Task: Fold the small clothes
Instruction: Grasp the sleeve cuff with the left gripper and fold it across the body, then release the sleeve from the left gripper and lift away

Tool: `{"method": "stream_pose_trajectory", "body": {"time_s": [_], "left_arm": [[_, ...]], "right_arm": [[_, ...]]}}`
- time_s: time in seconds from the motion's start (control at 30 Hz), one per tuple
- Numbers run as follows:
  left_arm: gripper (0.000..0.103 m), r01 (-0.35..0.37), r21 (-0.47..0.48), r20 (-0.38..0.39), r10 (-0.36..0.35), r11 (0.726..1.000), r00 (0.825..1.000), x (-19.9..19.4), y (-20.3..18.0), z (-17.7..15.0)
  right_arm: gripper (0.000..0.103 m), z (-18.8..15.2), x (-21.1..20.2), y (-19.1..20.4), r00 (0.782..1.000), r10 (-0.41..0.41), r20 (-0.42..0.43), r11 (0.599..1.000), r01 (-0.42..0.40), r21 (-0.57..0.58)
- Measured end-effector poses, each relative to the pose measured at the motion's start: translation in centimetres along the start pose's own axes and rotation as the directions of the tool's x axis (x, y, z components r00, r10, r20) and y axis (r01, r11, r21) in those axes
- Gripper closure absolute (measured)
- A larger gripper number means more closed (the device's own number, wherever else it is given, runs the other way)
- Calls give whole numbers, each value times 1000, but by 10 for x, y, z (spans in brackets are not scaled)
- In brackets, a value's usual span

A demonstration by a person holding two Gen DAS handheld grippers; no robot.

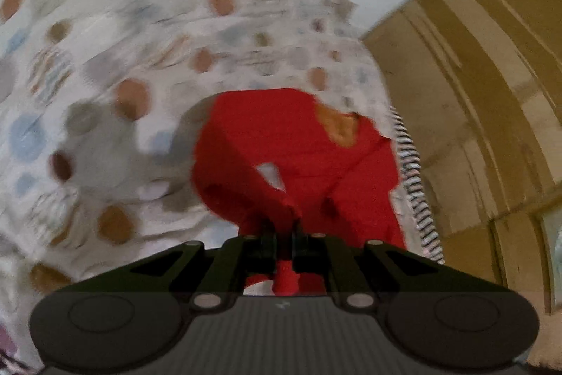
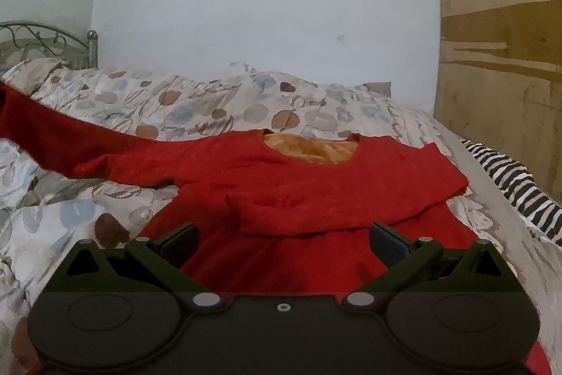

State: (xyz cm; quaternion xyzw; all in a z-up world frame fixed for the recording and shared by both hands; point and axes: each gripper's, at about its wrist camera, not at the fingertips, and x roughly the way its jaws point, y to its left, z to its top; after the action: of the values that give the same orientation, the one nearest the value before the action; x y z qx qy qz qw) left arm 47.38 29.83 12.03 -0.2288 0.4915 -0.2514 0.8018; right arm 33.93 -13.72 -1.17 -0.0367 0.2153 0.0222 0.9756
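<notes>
We see a bed covered by a spotted quilt, set against a pale wall, with a brown wooden panel at three o'clock and a metal headboard at nine o'clock in the right wrist view. A striped cloth lies along the bed's edge at three o'clock. On the quilt, at the centre of that view, lies a red sweater with an orange lining showing at its neck. One sleeve is folded across the chest; the other sleeve stretches away toward nine o'clock, lifted off the quilt. Our right tongs hang over the sweater's lower part at six o'clock, fingers wide apart, holding nothing. Our left tongs are clamped together on a bunch of the red fabric, the blurred sweater spreading beyond them toward twelve o'clock.
</notes>
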Motion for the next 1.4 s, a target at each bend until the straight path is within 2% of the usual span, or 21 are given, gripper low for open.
{"method": "stream_pose_trajectory", "body": {"time_s": [0.1, 0.2, 0.4, 0.5, 0.63, 0.73, 0.8, 0.87, 0.93, 0.97, 1.07, 1.1, 1.23, 1.33, 1.4], "left_arm": [[97, 57, 97, -23, -55, 994, 998, 12, -57, 9], [97, 106, 189, -67, -95, 976, 993, 35, -109, 11], [97, 189, 275, -207, -134, 943, 969, 124, -187, 1], [97, 220, 271, -276, -143, 937, 950, 170, -202, -8], [97, 215, 251, -358, -116, 944, 926, 234, -207, -22], [97, 177, 252, -378, -71, 951, 923, 271, -201, -26], [95, 160, 277, -377, -46, 947, 925, 286, -201, -26], [90, 150, 292, -365, -34, 945, 930, 292, -201, -24], [54, 138, 300, -342, -28, 944, 939, 294, -201, -22], [48, 124, 304, -318, -22, 944, 948, 292, -202, -21], [40, 103, 338, -267, -9, 935, 964, 284, -202, -22], [32, 94, 338, -251, -6, 936, 968, 281, -201, -22], [16, 44, 335, -128, -1, 941, 992, 256, -185, -27], [11, -72, 349, 19, 70, 934, 997, 231, -162, -35], [5, -198, 365, 125, 163, 910, 979, 219, -143, -42]], "right_arm": [[0, 0, -5, -9, 1000, -13, 10, 1000, 13, 19], [0, -1, -11, -26, 999, -37, 20, 998, 36, 52], [0, -6, -27, -67, 993, -114, 29, 989, 111, 96], [0, -9, -39, -92, 985, -165, 39, 979, 159, 125], [0, -17, -52, -124, 973, -227, 29, 963, 220, 157], [0, -25, -60, -144, 962, -273, 13, 947, 267, 179], [0, -30, -60, -152, 957, -289, -1, 938, 284, 200], [0, -35, -60, -157, 956, -292, -17, 932, 289, 219], [0, -40, -58, -159, 957, -288, -31, 929, 287, 234], [0, -41, -56, -158, 959, -282, -36, 929, 282, 238], [0, -44, -52, -156, 966, -254, -47, 934, 257, 246], [0, -45, -50, -154, 970, -239, -48, 937, 244, 249], [0, -42, -40, -147, 988, -146, -47, 952, 153, 267], [0, -35, -25, -142, 998, -26, -59, 964, 41, 263], [0, -29, -12, -141, 995, 49, -82, 964, -25, 263]]}}
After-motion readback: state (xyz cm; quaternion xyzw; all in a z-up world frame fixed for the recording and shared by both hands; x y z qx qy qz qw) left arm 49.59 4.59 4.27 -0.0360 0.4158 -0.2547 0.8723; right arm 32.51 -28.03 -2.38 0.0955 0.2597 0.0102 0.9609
